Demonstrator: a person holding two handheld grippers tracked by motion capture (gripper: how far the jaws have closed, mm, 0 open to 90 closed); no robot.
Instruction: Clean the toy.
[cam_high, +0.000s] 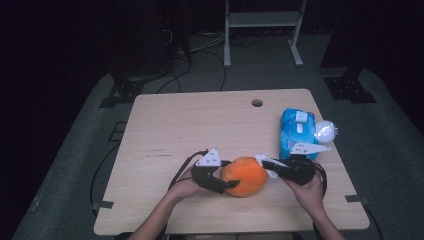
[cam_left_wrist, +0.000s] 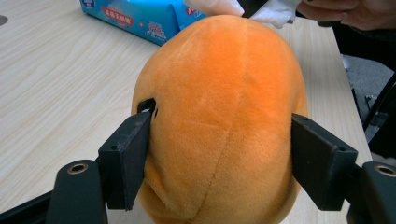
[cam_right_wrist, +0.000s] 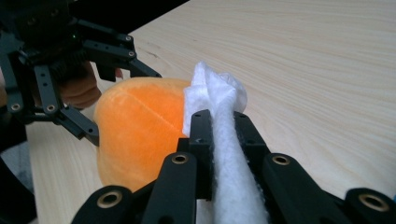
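Now | left tongs (cam_high: 231, 184) level, clamping orange plush (cam_high: 245, 176) | right tongs (cam_high: 264, 162) level, pinching white wipe (cam_right_wrist: 219, 116)

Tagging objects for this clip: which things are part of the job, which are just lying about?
In the job:
- orange plush toy, clamped by left gripper
- white tissue, pinched in right gripper, touching the toy

Lying about:
- blue tissue pack, far right of table
- white bundle beside the pack

— Where can a hand pass on the table (cam_high: 165, 130)?
— The left half and far edge lie bare. The blue wipes pack (cam_high: 297, 131) blocks the right edge; the orange plush (cam_high: 244, 176) sits by the near edge, grippers on both sides.
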